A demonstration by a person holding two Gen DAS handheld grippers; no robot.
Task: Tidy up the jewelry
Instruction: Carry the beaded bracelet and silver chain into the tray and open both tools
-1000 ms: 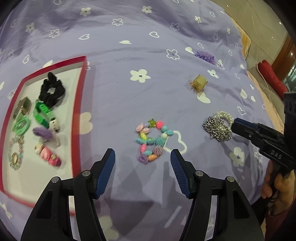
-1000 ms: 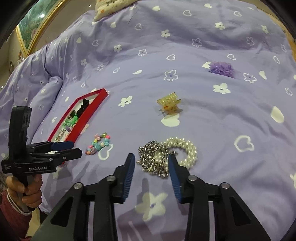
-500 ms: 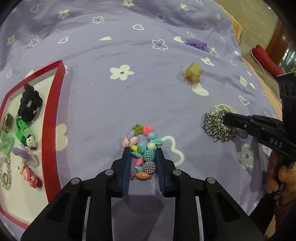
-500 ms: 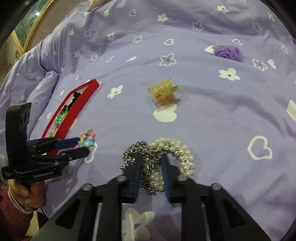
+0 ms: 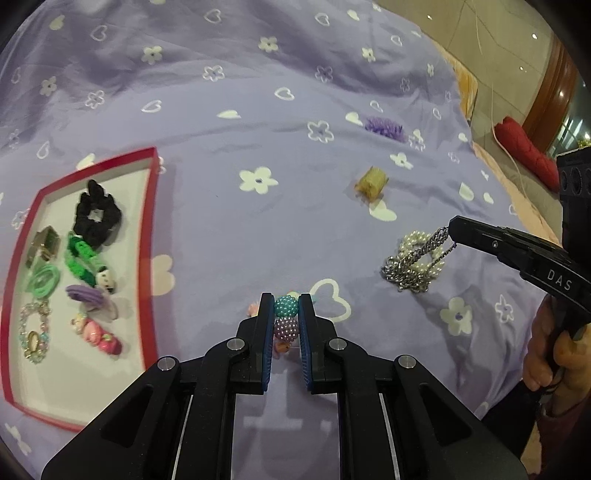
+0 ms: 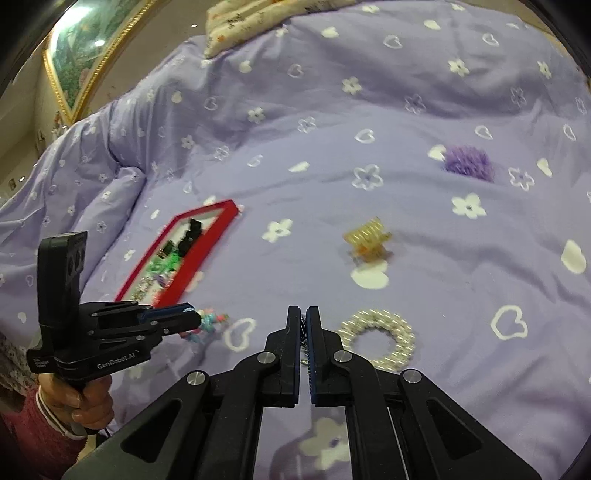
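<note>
Gripping beaded bracelet (image 5: 286, 316), tray rim (image 5: 150, 236) near

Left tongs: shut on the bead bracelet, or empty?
Shut on it. The left tongs pinch the colorful bead bracelet: a teal and a purple bead sit wedged between the blue pads, the rest hidden beneath.

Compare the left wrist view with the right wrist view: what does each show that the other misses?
Only the left wrist view shows the tray's contents clearly, such as the black scrunchie and green hair ties, and the silver chain hanging from the right gripper. Only the right wrist view shows the framed picture and the pillow. Both show the red tray, yellow claw clip, pearl bracelet, purple scrunchie and the left gripper shut on the beaded bracelet.
</note>
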